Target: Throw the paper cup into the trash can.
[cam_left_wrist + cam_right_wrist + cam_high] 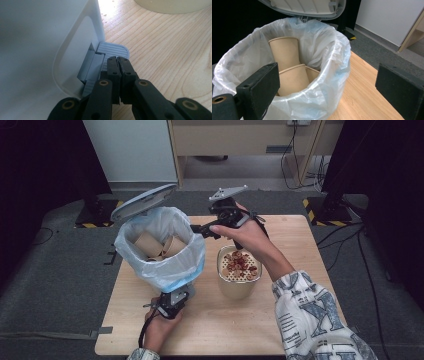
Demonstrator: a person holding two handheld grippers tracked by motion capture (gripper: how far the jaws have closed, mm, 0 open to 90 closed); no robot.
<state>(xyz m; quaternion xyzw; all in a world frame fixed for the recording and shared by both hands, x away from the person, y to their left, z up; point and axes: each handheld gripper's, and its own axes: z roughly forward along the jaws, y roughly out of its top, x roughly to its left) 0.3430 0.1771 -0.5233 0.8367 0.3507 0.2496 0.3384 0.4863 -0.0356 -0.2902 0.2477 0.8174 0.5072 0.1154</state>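
Note:
A white pedal bin lined with a clear plastic bag stands at the table's left, its grey lid raised. Brown paper cups lie inside it, one nearer the rim. My left gripper is shut, with nothing between its jaws and its tips down on the grey ribbed pedal at the bin's foot. From above, the left gripper sits at the bin's near side. My right gripper hovers open and empty at the bin's right rim, its jaws wide apart.
A cream bowl of reddish-brown food stands on the wooden table just right of the bin, under my right forearm; its side is beyond the pedal. Grey carpet, cables and dark stands surround the table.

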